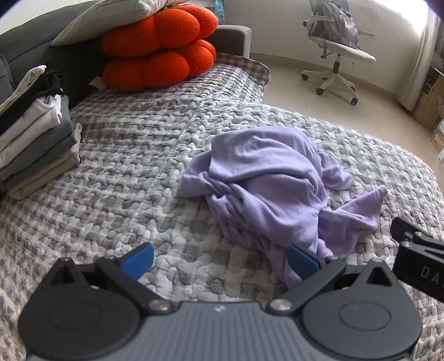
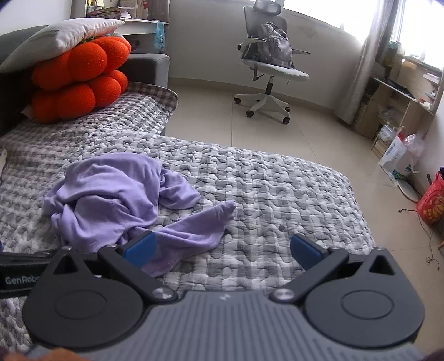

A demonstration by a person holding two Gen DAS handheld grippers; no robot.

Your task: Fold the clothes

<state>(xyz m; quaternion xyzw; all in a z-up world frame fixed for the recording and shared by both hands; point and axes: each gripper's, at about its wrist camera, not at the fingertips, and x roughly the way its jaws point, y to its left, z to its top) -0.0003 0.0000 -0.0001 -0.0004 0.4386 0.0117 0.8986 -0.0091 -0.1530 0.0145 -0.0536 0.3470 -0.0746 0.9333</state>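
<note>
At the far left of the bed (image 1: 125, 155) we see a stack (image 1: 36, 133) of folded clothes against the sofa back: white, black, grey and beige layers lying flat, one on another. We take that as the part of the task already done. Just to its right, further back, two orange cushions (image 1: 158, 50) sit piled with a pillow (image 1: 111, 14) on top.

Moving right, the middle of the quilt is bare, and then comes the one garment we judge is left: a lilac shirt (image 1: 266, 180), crumpled in a heap, its cloth bunched and twisted, with one flap trailing off to the right. Nothing about it is spread out or squared up yet, so for this piece the folding has not begun.

Our left gripper (image 1: 220, 259) hangs over the quilt at the near edge of the shirt, its jaws spread wide with nothing between them; the right pad (image 1: 302, 258) sits just at the lilac hem, though we cannot tell if it touches. Our right gripper (image 2: 222, 250) is likewise spread wide and empty, its left pad (image 2: 140, 248) over the trailing flap.

We judge that the shirt has to be picked up, laid flat, folded, and added to the stack. Further right lie only floor and an office chair (image 2: 270, 64).
</note>
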